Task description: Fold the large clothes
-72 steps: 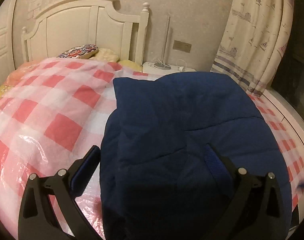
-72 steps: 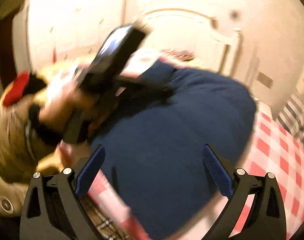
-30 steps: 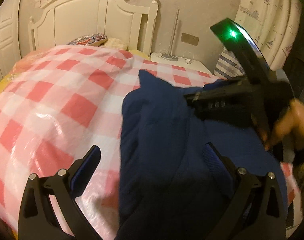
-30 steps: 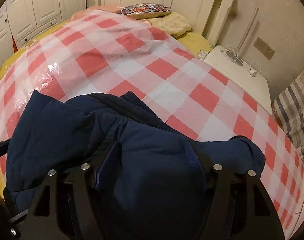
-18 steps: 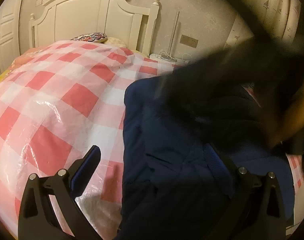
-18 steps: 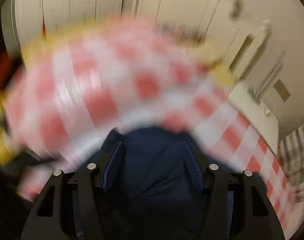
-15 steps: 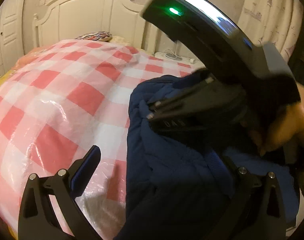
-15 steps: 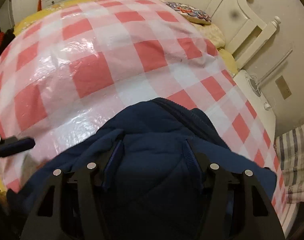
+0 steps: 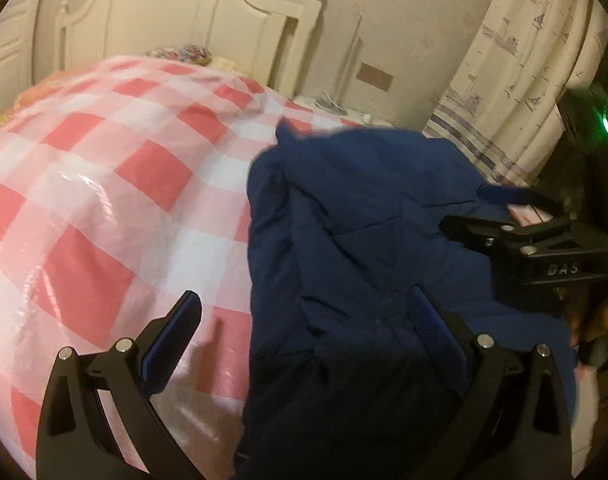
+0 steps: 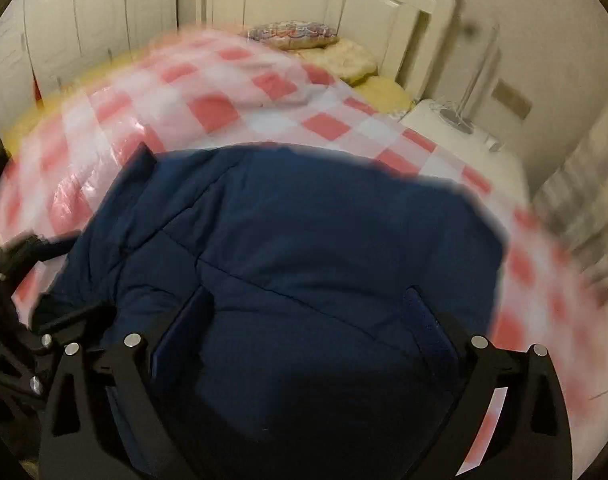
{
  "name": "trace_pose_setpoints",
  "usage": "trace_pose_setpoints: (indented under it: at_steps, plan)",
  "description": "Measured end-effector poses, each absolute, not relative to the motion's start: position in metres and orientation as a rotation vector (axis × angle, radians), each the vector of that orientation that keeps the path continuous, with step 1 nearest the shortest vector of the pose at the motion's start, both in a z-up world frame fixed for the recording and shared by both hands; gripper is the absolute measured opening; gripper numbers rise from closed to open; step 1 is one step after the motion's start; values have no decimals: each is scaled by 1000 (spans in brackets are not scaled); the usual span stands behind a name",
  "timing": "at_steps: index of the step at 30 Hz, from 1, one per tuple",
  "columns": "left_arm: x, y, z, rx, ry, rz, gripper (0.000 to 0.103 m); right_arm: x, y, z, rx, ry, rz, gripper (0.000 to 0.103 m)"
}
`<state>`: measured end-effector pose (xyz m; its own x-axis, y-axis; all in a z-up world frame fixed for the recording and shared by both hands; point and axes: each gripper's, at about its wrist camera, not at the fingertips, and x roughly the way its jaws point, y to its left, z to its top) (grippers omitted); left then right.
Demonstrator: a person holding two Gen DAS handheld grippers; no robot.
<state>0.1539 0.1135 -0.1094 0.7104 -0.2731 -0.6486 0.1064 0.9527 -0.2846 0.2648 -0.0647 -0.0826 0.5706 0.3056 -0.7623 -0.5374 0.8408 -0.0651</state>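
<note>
A navy padded jacket (image 9: 363, 220) lies bunched on a pink-and-white checked bedspread (image 9: 104, 208). My left gripper (image 9: 304, 320) is open wide: its right finger rests over the jacket's near part and its left finger hangs over the bedspread. In the right wrist view the jacket (image 10: 304, 232) spreads flat under my right gripper (image 10: 304, 320). Its jaws are opening wide, with cloth below them and neither pad pressing on it. The right gripper (image 9: 475, 212) also shows at the jacket's right edge. The left gripper (image 10: 60, 280) appears at the left border.
A white headboard (image 9: 176, 20) and pillows (image 10: 304, 40) stand at the far end of the bed. A white nightstand (image 10: 455, 140) with a lamp base is beside it, a curtain (image 9: 523, 60) at the right, and white wardrobe doors (image 10: 84, 20) at the left.
The right gripper's jaws went from narrow on a fold of the jacket to wide apart. It drew back from the jacket's middle to its right edge, and the jacket now lies flatter.
</note>
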Motion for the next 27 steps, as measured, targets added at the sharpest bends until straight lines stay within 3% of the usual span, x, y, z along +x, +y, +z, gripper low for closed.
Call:
trace_pose_setpoints:
  at_steps: [6, 11, 15, 22, 25, 27]
  plan:
    - [166, 138, -112, -366, 887, -374, 101, 231, -135, -63, -31, 836, 586, 96]
    - [186, 153, -131, -523, 997, -532, 101, 221, -199, -122, 352, 1039, 717, 97]
    - [186, 145, -138, -586, 1038, -666, 101, 214, -214, -155, 563, 1063, 823, 97]
    - [183, 128, -138, -574, 1043, -736, 101, 201, -186, -139, 445, 1030, 854, 99]
    - [177, 115, -128, -528, 988, -692, 94, 185, -182, -125, 359, 909, 839, 86]
    - [173, 107, -118, -500, 939, -683, 82, 177, -187, -115, 317, 829, 808, 81]
